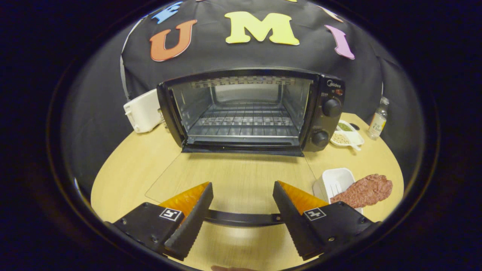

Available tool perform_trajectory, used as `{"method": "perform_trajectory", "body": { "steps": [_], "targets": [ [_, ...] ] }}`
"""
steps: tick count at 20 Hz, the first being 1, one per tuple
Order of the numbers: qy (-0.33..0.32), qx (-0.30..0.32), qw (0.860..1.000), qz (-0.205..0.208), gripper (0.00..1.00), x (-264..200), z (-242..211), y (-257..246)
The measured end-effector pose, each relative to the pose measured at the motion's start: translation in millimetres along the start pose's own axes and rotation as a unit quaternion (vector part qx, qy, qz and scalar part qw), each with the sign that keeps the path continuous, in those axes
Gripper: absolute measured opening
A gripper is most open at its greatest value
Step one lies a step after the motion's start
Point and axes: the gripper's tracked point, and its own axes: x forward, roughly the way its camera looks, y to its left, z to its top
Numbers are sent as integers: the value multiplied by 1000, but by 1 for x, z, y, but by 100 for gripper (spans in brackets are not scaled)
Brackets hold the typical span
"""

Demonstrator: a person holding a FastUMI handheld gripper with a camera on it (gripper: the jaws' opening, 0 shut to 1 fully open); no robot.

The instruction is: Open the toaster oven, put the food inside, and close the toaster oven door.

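A toaster oven (pixel 250 111) stands on a pale wooden worktop (pixel 150 165) with its glass door (pixel 233 180) already folded down flat, handle toward the viewer, and its wire rack bare. The hand-held gripper (pixel 243 195) hovers low over that door's handle, its two fingers spread wide apart and holding nothing. The food, a flat reddish-brown slab of meat (pixel 365 190), lies in front of the toaster oven and off to its right, resting partly on a small white tray (pixel 333 180). From the hand-held gripper it sits to the right, just beyond the right finger. Its long axis runs slantwise (rising away to the right), so the fingers would likely need to swing right and close across its narrower width.
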Motion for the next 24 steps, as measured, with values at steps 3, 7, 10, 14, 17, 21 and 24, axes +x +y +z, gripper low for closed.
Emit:
{"method": "perform_trajectory", "body": {
  "steps": [3,7,10,14,17,21,24],
  "targets": [
    [-4,-6,1000,-5,100,5,2,-2],
    [-13,-9,1000,-5,100,11,5,-3],
    [-26,-8,1000,2,100,15,9,-3],
    [-28,1,999,18,100,6,10,-3],
    [-33,-5,999,28,100,-12,16,-7],
    [-43,-7,999,27,100,-45,28,-28],
    [-52,-10,998,22,100,-71,38,-50]
  ]
}}
